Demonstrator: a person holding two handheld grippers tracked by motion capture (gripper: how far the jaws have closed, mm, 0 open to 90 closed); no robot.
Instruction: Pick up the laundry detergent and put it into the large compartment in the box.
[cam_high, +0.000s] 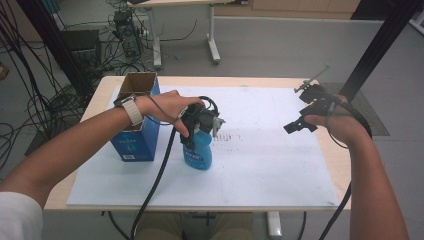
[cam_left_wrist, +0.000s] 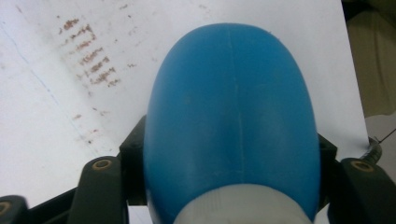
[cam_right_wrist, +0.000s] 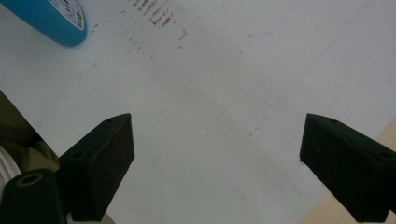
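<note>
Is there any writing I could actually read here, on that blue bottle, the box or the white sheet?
None can be read.
Blue bottle: a label with print, too small and blurred.
Blue box: pale print low on its front, too blurred.
White sheet: rows of brownish marks, smudged, not legible as words.

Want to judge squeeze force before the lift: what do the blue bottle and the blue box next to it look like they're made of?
Bottle: looks like smooth, semi-gloss moulded plastic, with a faint seam line down its body and a soft sheen; its neck is white. The left claw is shut on it. Box: seems cardboard, with a printed blue outside, a brown raw inside and open top flaps.
</note>
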